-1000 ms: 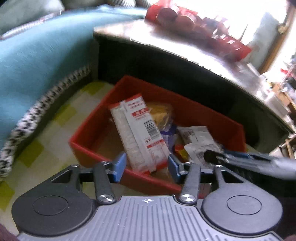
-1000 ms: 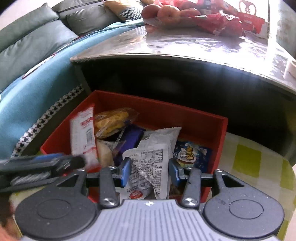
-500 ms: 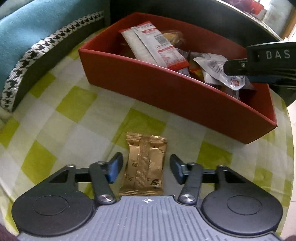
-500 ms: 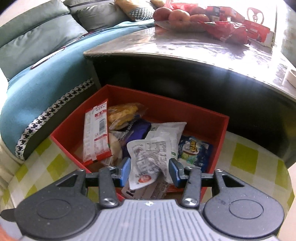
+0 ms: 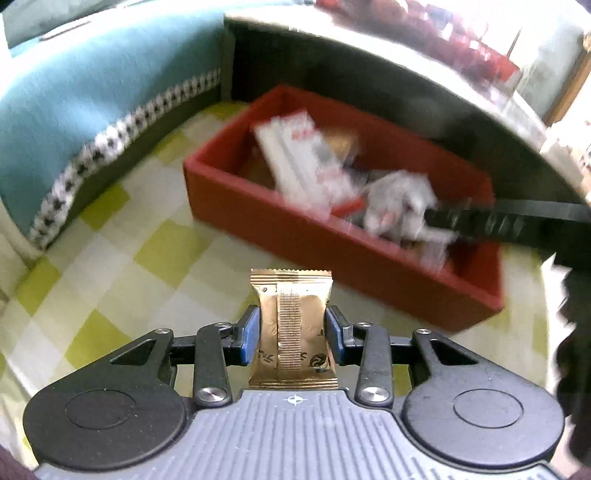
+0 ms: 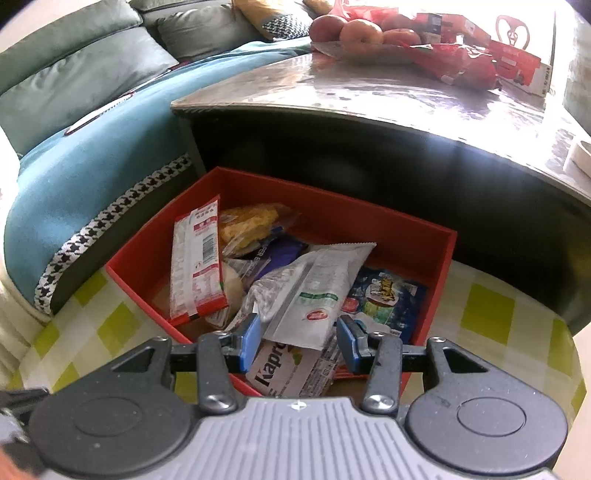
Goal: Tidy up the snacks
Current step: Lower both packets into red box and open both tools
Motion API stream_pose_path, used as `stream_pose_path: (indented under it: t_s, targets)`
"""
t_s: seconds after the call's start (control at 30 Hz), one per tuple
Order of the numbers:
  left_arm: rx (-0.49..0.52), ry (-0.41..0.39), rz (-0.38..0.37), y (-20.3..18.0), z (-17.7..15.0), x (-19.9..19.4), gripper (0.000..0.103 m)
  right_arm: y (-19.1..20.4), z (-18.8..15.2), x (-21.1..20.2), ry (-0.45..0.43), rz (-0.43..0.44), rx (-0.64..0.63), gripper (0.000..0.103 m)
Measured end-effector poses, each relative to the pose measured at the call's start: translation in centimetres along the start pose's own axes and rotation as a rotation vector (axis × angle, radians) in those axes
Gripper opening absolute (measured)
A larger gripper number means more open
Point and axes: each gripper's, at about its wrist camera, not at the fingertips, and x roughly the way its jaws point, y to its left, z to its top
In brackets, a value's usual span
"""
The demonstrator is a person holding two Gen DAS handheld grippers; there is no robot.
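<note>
The left gripper (image 5: 293, 334) was clamped on a gold snack packet (image 5: 293, 328), its blue pads pressing the packet's two sides so that it stood upright between them, above the green-and-white checked cloth (image 5: 122, 266). Beyond the packet, toward the far edge of the cloth, sat the red box (image 5: 343, 258), blurred in the left wrist view, with its near wall facing the gripper. The dark body of the right gripper (image 5: 498, 218) reached in over the box's right end.

In the right wrist view, the right gripper (image 6: 300, 338) hovered over the near edge of the red box (image 6: 439, 273), its jaws drawn in as far as they went, with a gap between the pads. A white pouch (image 6: 317, 291) lay in that gap, but it could not be told whether the pads touched it. Around it the box held a long red-and-white packet (image 6: 195, 262) against the left wall, a yellow snack bag (image 6: 251, 225) near the far left corner, a purple wrapper (image 6: 277, 253) in the middle and a blue packet (image 6: 391, 299) by the right wall. Behind the box stood a dark table (image 6: 369, 99) bearing fruit (image 6: 360, 33) and red packages (image 6: 461, 62).
</note>
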Motion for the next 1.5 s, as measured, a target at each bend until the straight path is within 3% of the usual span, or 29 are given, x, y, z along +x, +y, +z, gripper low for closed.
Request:
stream_pose_path:
  t_s: [0.27, 0.5, 0.6, 0.67, 0.77, 1.03, 1.17, 1.5]
  targets:
    - [0.031, -0.103, -0.043, -3.7, 5.9, -0.6, 0.046, -1.5, 0.3, 0.0, -0.005, -0.005, 0.053, 0.047]
    - [0.072, -0.110, -0.016, -6.0, 8.2, 2.6, 0.047, -2.8, 0.6, 0.5, -0.001, -0.028, 0.103, 0.047]
    - [0.091, -0.116, 0.004, -6.1, 8.3, 3.6, 0.055, -3.2, 0.7, 0.8, 0.003, -0.038, 0.121, 0.047]
    - [0.102, -0.123, 0.015, -6.3, 8.2, 4.0, 0.069, -3.5, 0.7, 0.9, 0.006, -0.040, 0.130, 0.047]
    - [0.112, -0.129, 0.028, -6.2, 7.9, 3.9, 0.073, -3.6, 0.7, 1.1, 0.008, -0.046, 0.132, 0.048]
    - [0.089, -0.128, 0.050, -5.0, 7.1, 2.8, 0.077, -3.1, 0.5, 0.7, 0.006, -0.054, 0.116, 0.049]
    - [0.098, -0.147, 0.076, -4.8, 6.7, 1.8, 0.084, -3.0, 0.4, 0.3, -0.001, -0.066, 0.122, 0.051]
    - [0.099, -0.149, 0.102, -4.2, 4.9, -0.1, 0.085, -1.7, -0.8, -2.5, -0.031, -0.043, 0.105, 0.053]
